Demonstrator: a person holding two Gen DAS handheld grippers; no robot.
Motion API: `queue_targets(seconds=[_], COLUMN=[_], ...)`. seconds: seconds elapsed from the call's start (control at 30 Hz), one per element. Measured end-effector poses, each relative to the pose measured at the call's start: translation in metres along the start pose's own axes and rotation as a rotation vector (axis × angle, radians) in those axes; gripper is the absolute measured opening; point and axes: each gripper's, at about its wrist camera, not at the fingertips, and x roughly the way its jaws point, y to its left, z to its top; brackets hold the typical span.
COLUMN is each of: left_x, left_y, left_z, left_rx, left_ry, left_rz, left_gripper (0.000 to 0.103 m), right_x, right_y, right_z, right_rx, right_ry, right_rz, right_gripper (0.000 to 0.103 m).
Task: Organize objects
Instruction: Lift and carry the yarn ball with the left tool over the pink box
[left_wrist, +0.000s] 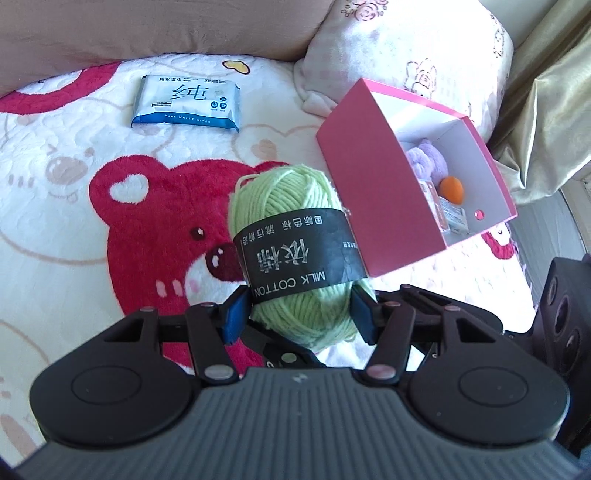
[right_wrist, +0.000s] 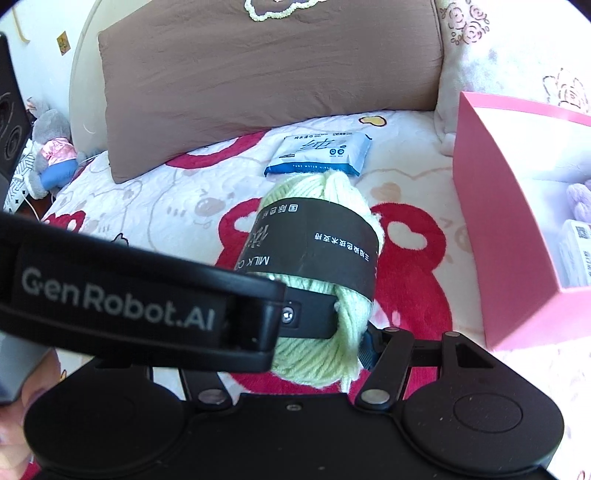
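Note:
A light green yarn skein (left_wrist: 295, 236) with a black "MILK COTTON" band is gripped between the blue pads of my left gripper (left_wrist: 301, 314), held above the bedspread. In the right wrist view the same skein (right_wrist: 317, 243) lies in front of the right gripper (right_wrist: 321, 332), with the left gripper's black body crossing at the left. The right jaws stand at the skein's near end; whether they close on it is hidden. A pink open box (left_wrist: 354, 162) holding purple yarn (left_wrist: 428, 158), an orange ball (left_wrist: 452, 188) and small packets stands at the right, and shows in the right wrist view (right_wrist: 498, 236).
A blue-and-white wet wipes pack (left_wrist: 186, 103) lies farther back on the bear-print bedspread (left_wrist: 74, 206); it also shows in the right wrist view (right_wrist: 319, 153). A brown pillow (right_wrist: 258, 74) and a floral pillow (left_wrist: 406, 48) line the back. A gold curtain (left_wrist: 546, 110) hangs at the right.

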Motion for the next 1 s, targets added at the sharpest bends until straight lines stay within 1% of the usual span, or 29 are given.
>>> queue_targets(seconds=[0.17,0.33,0.5,0.7,0.83,1.0], left_x=[-0.015,-0.027,-0.038,-0.047,-0.053,-0.061], left_y=[-0.001,-0.002,-0.011,-0.020,-0.029,-0.041], left_z=[-0.005,-0.012,-0.018,-0.020,-0.021,-0.022], left_rx=[-0.020,-0.046,-0.040,-0.040,-0.023,-0.014], left_ry=[-0.001,0.011,0.017,0.016,0.012,0.009], left_rz=[-0.025,-0.051,-0.054,-0.092,-0.101,-0.119], left_gripper=[0.056,0.056,0.056,0.057,0.057,0.057], right_x=[-0.013,-0.029,-0.044,-0.063,-0.074,-0.090], right_y=[0.010,0.016,0.016,0.016,0.012,0.014], right_z=[0.000,-0.001,-0.001,0.000,0.002,0.003], right_rx=[-0.023,-0.054,-0.040,-0.025,-0.003,-0.013], right_ry=[0.005,0.025,0.044,0.043,0.051,0.049], right_rz=[-0.017,-0.010,0.001,-0.012,-0.007,-0.032], right_gripper=[0.067,0.067,0.067,0.067,0.067,0.067])
